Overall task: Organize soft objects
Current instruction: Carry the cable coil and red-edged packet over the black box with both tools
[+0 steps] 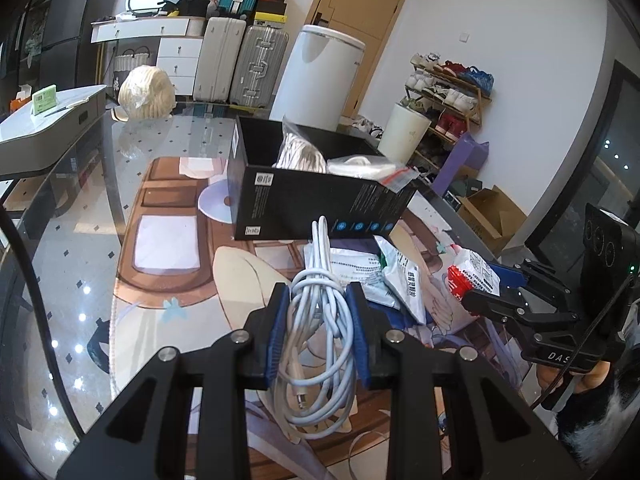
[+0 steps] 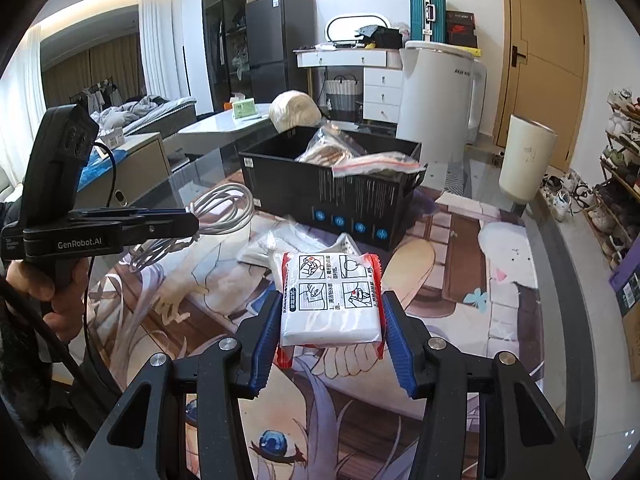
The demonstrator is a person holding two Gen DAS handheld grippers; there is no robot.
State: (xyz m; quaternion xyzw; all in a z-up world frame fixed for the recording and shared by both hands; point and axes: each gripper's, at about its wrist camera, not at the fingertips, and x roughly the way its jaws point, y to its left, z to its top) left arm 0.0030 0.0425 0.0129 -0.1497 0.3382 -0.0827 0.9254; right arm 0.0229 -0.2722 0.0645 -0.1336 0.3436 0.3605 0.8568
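Note:
My left gripper (image 1: 318, 312) is shut on a coiled white cable (image 1: 320, 340), whose loops hang below the blue pads above the printed mat. In the right wrist view the same cable (image 2: 224, 212) sticks out of the left gripper (image 2: 192, 222) at the left. My right gripper (image 2: 330, 320) is shut on a white tissue packet with red ends (image 2: 330, 300), held above the mat; in the left wrist view that packet (image 1: 474, 276) is at the right. A black box (image 1: 320, 200) (image 2: 332, 188) stands beyond both, with bagged soft items (image 1: 300, 152) inside.
Several flat white packets (image 1: 396, 280) lie on the mat between the grippers and the box. The glass table edge (image 2: 556, 248) runs at the right. A white appliance (image 2: 440, 96) and a cream cylinder (image 2: 528, 156) stand behind the box. A person's hand (image 2: 60, 296) holds the left gripper.

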